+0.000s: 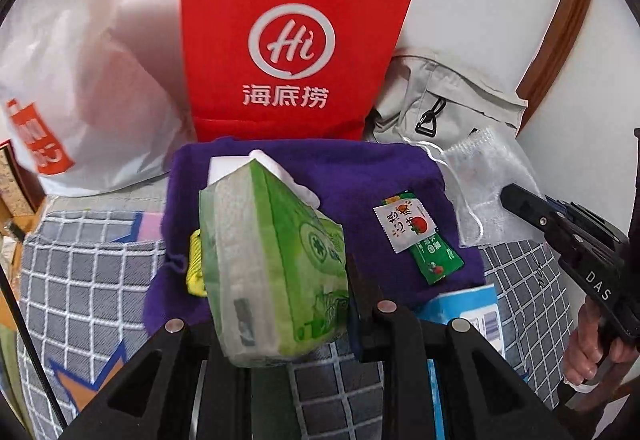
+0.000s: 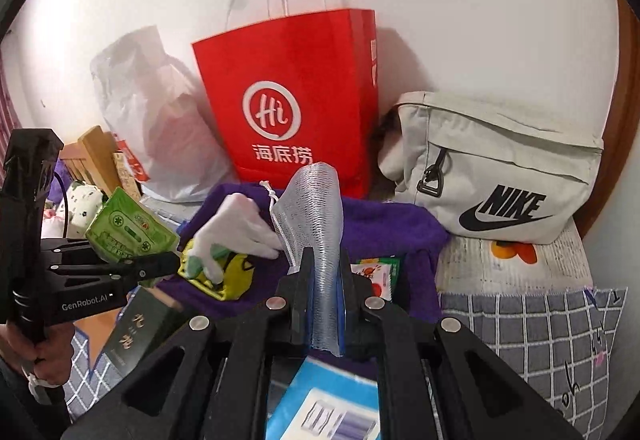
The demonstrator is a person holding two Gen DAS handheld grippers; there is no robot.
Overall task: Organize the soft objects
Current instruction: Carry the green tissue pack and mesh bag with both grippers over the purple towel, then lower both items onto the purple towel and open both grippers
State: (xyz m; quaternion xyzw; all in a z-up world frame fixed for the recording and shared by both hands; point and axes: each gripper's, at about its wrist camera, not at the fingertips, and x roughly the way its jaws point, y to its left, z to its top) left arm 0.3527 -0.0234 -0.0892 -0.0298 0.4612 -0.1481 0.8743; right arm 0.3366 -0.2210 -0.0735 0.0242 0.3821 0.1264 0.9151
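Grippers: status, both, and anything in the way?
Left gripper shut on tissue pack. Right gripper shut on face mask. Both over purple towel; sauce packets lying there.

Sachets (image 1: 418,236) on towel (image 1: 360,176)

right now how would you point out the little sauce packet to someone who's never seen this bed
Find the red paper bag against the wall; a purple towel lies before it. The sauce packet lies flat on the towel's right side, a small white-and-green sachet with a tomato picture, far smaller than the green tissue pack.
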